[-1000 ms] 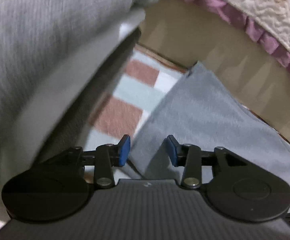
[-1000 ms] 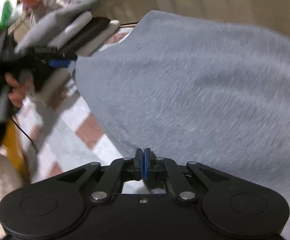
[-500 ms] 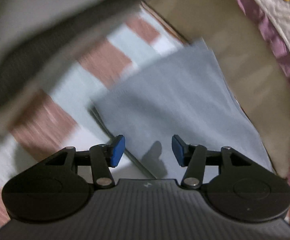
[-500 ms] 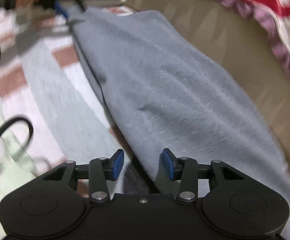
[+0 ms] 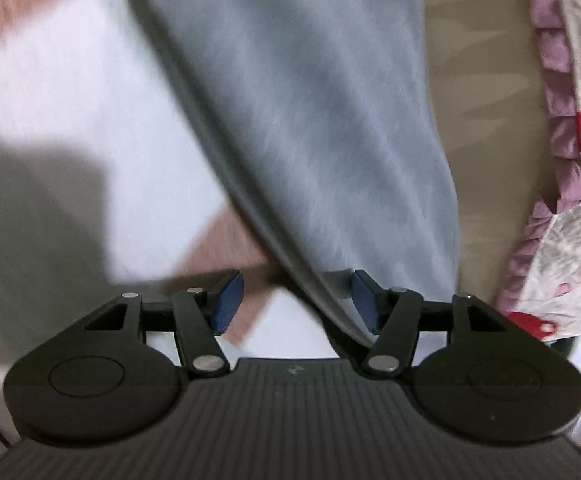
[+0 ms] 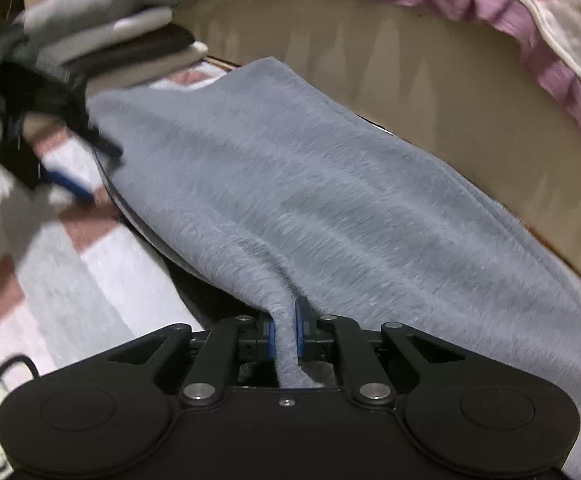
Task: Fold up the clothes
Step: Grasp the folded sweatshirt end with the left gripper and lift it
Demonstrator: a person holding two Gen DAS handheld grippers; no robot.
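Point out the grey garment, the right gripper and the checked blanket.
grey garment (image 6: 330, 184), right wrist view, on the middle of its fuzzy top face.
right gripper (image 6: 285, 332), right wrist view, midway between its fingertips, shut on a fold.
checked blanket (image 5: 70, 92), left wrist view, on a pale square.

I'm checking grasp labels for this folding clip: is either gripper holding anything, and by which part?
The right gripper has just closed on a pinched-up ridge at the near edge of the grey garment. The left gripper has been opening and holds nothing.
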